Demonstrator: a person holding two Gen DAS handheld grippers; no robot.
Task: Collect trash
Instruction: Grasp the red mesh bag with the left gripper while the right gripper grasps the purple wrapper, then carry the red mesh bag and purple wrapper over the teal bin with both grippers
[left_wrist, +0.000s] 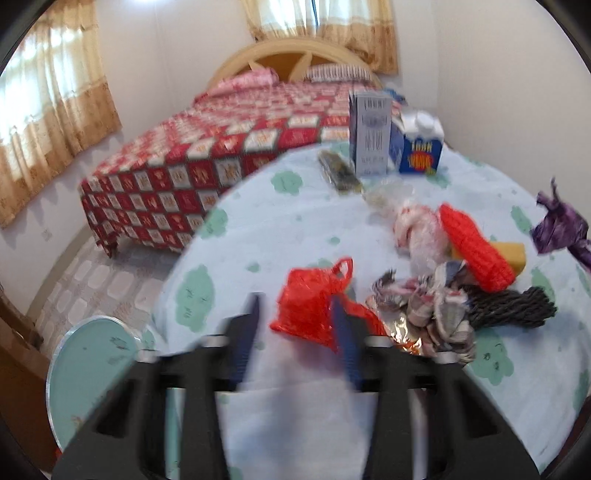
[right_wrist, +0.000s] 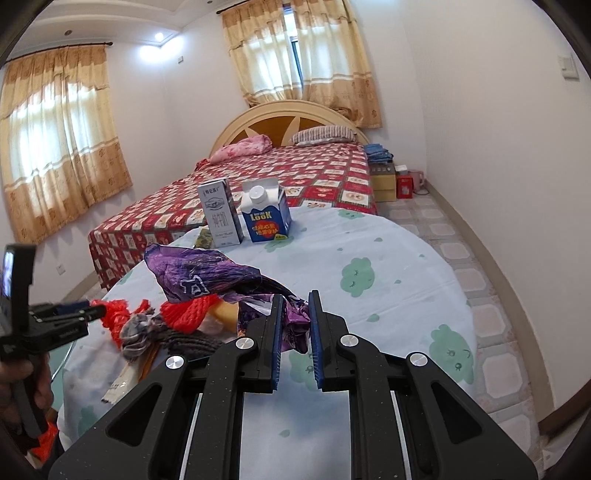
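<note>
On the round table with a light-blue cloth (left_wrist: 266, 221) lies a heap of trash. A red plastic bag (left_wrist: 306, 299) sits at my left gripper (left_wrist: 297, 314), whose blurred jaws stand apart; the right finger overlaps the bag and the left pad is clear of it. The right wrist view shows this gripper (right_wrist: 98, 313) from the side, at the red bag (right_wrist: 114, 317). My right gripper (right_wrist: 295, 306) is shut on a crumpled purple wrapper (right_wrist: 207, 273), held above the table; the same purple wrapper (left_wrist: 557, 225) shows at the right in the left wrist view.
A red foam net (left_wrist: 476, 251), a yellow sponge (left_wrist: 513, 254), crumpled white plastic (left_wrist: 417, 229), a checked rag (left_wrist: 436, 306) and a dark knitted piece (left_wrist: 509, 306) lie in the pile. A grey carton (left_wrist: 371, 133) and a blue carton (left_wrist: 419, 147) stand at the far edge. A bed (left_wrist: 221, 147) lies beyond.
</note>
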